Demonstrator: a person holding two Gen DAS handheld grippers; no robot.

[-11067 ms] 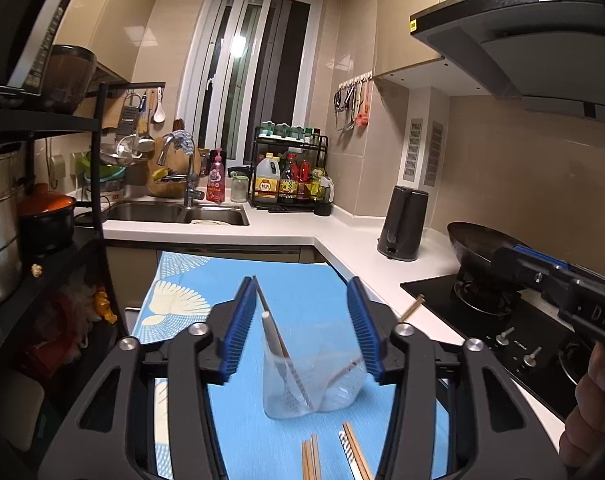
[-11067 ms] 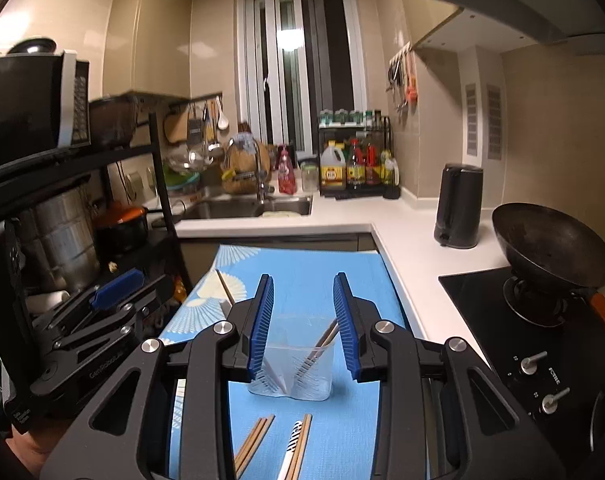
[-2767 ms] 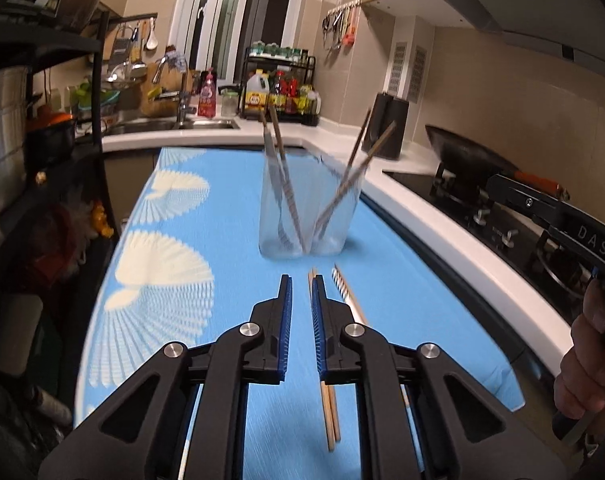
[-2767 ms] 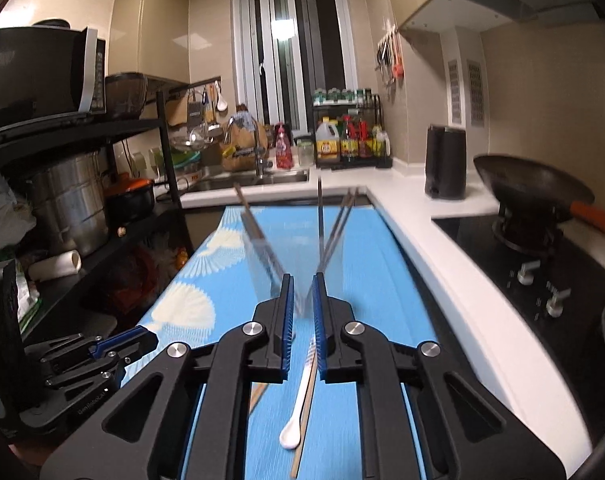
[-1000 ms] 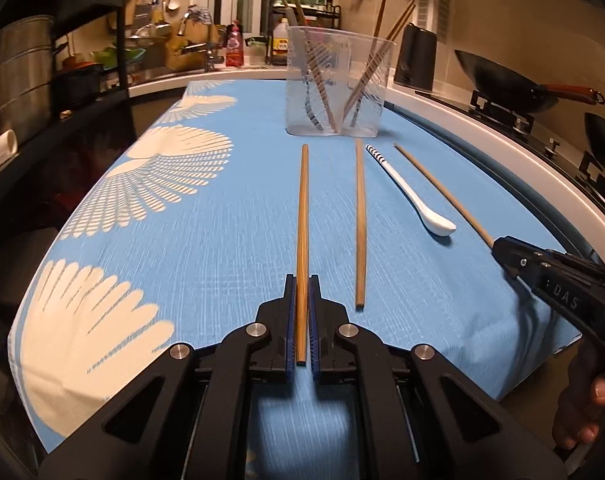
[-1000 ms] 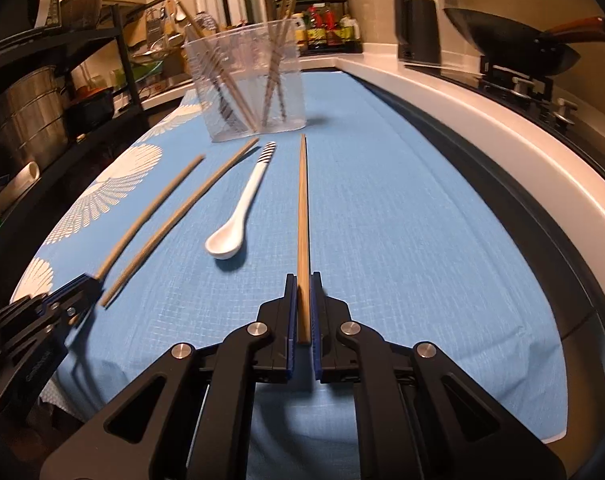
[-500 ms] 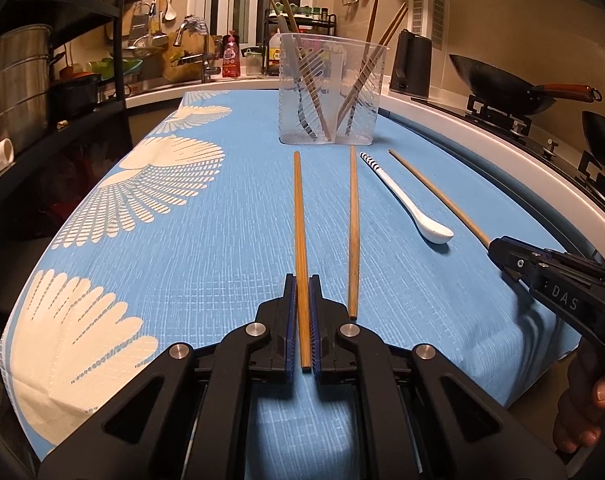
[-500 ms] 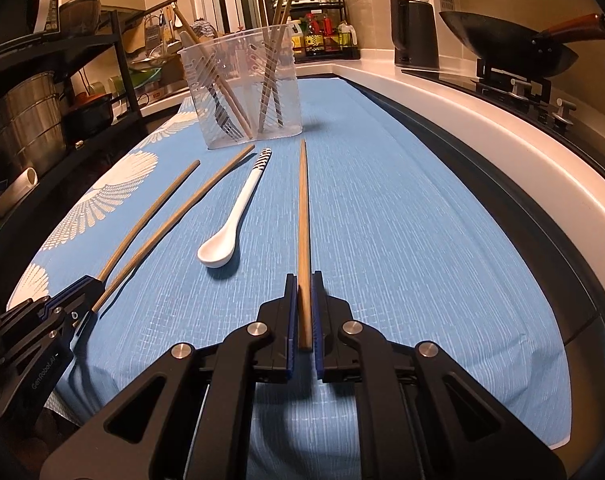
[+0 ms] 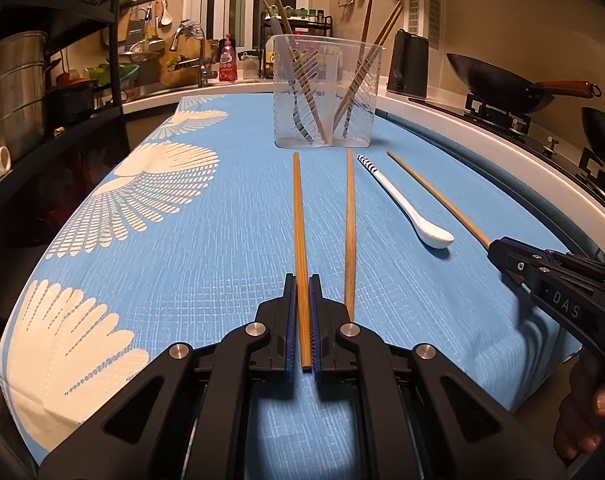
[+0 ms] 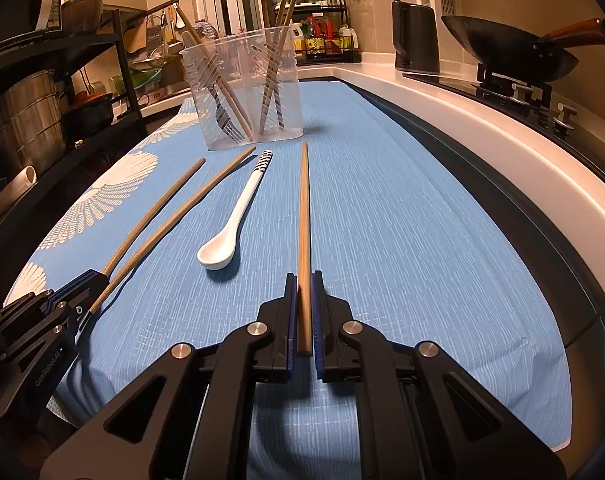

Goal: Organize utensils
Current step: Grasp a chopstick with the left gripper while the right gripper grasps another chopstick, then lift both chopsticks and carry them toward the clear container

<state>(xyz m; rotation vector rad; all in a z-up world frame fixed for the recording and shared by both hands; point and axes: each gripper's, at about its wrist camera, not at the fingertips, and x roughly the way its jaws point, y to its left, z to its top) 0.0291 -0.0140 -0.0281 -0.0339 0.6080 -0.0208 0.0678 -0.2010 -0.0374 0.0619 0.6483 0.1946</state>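
- Two grippers, two chopsticks: I have one stick clamped in each, both low over the blue cloth point(image 9: 230, 240), which covers the whole work surface.
- My target, the clear tub point(image 9: 326, 92), stands upright at the far end of the cloth, straight ahead of both grippers and well apart from them, with chopsticks and a fork already leaning inside it.
- My left gripper point(image 9: 302, 322) is shut tight on the near end of the left chopstick point(image 9: 299, 220); its long axis runs straight away from me, far tip pointing at the tub.
- My right gripper point(image 10: 304, 320) is likewise closed on the right chopstick point(image 10: 303, 216), also aimed toward the tub, just right of its base.
- Neither arm looks clearly nearer; I judge each stick must be lifted, tipped up and carried forward over the rim.
- One loose chopstick point(image 9: 349, 224) lies just beside the left one, roughly parallel.
- Between the held sticks lies the white spoon point(image 9: 406, 204), bowl toward me.
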